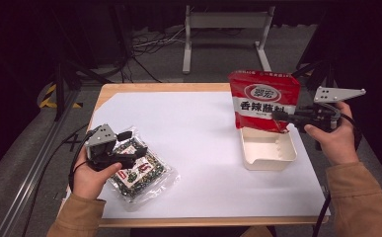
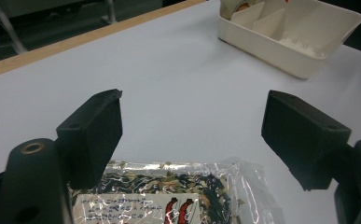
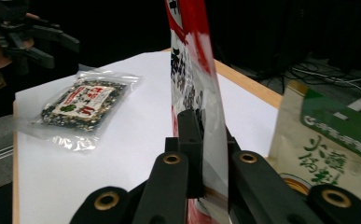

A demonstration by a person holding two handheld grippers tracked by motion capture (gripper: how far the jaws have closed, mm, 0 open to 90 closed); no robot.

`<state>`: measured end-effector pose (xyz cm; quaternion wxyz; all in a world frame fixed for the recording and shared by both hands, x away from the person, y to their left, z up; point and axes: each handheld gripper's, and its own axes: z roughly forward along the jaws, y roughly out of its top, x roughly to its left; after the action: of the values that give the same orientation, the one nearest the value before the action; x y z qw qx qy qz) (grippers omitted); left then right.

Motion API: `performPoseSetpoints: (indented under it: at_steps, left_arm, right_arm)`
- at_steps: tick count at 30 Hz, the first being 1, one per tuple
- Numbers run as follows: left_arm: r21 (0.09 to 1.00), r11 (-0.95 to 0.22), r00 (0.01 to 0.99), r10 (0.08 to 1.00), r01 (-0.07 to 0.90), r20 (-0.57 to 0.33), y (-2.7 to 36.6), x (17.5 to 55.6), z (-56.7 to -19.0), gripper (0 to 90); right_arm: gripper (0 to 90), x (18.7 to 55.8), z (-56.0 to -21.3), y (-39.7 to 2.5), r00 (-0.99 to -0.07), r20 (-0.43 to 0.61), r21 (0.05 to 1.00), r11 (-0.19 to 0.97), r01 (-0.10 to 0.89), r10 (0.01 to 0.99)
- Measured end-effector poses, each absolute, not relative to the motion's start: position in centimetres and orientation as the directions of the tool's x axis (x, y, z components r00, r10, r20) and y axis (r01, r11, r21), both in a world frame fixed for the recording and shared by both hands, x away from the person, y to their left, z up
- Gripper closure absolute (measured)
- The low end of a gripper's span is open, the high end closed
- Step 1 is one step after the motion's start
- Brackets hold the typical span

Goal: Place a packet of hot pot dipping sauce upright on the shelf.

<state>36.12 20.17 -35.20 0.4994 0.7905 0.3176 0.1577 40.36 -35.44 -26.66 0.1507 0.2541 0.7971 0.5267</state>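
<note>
A red seasoning bag (image 1: 262, 96) hangs upright over the far end of a cream divided tray (image 1: 287, 153). My right gripper (image 1: 279, 117) is shut on the bag's lower right edge, and in the right gripper view the jaws (image 3: 208, 149) pinch the red bag (image 3: 192, 70) edge-on. A clear packet of dark dried mix (image 1: 140, 170) lies flat at the front left of the white sheet. My left gripper (image 1: 136, 147) hovers over its near end, open. The left gripper view has the gripper (image 2: 197, 135) spread wide above the packet (image 2: 169, 196), touching nothing.
A beige and green packet (image 3: 327, 140) stands close on the right in the right gripper view. The tray (image 2: 285, 42) has several compartments. The white sheet (image 1: 193, 128) covers a wooden table (image 1: 154, 88); a metal stand (image 1: 223, 34) and cables lie on the floor beyond.
</note>
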Motion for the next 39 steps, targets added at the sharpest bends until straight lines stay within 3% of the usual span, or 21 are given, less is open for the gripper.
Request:
performPoseSetpoints:
  at_steps: [26, 39]
  left_arm:
    - [0.883, -0.265, 0.706, 0.701, 0.387, -0.099, 22.3, 35.3, -35.9, 21.7]
    - [0.878, -0.274, 0.715, 0.692, 0.393, -0.104, 21.7, 35.6, -36.3, 21.7]
  right_arm:
    - [86.9, 44.7, -30.6, -38.4, -0.747, 0.104, 0.887, 0.279, 0.368, 0.656]
    - [86.9, 45.7, -31.7, -38.5, -0.744, 0.098, 0.884, 0.285, 0.37, 0.66]
